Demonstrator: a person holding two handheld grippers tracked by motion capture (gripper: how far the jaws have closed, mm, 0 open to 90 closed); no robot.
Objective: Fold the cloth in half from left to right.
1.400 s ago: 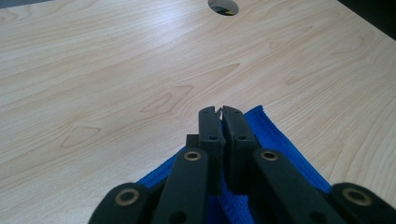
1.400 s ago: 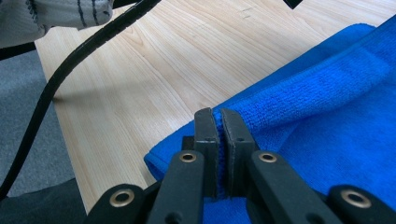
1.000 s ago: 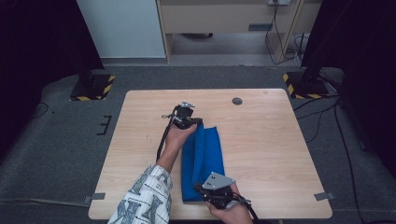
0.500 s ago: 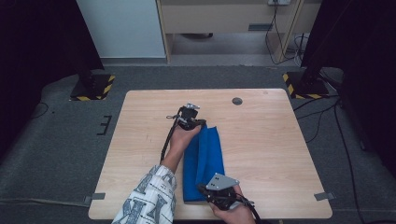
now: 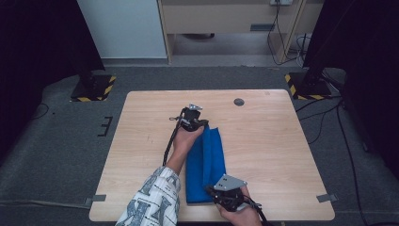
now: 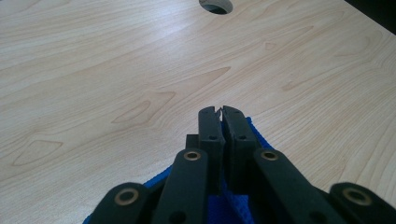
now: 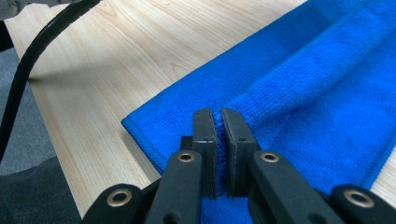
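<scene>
Blue towel folded long down the middle of the wooden table, left gripper pinching its far corner, right gripper clamped tight on the near edge fold

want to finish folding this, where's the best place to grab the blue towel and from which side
Grip the blue towel at its two short ends, on the raised fold edge running lengthwise. That ridge stands up off the table, so jaws can pinch it. Come in low along the cloth from each end, as the left hand-held gripper at the far end and right hand-held gripper at the near end do.
</scene>
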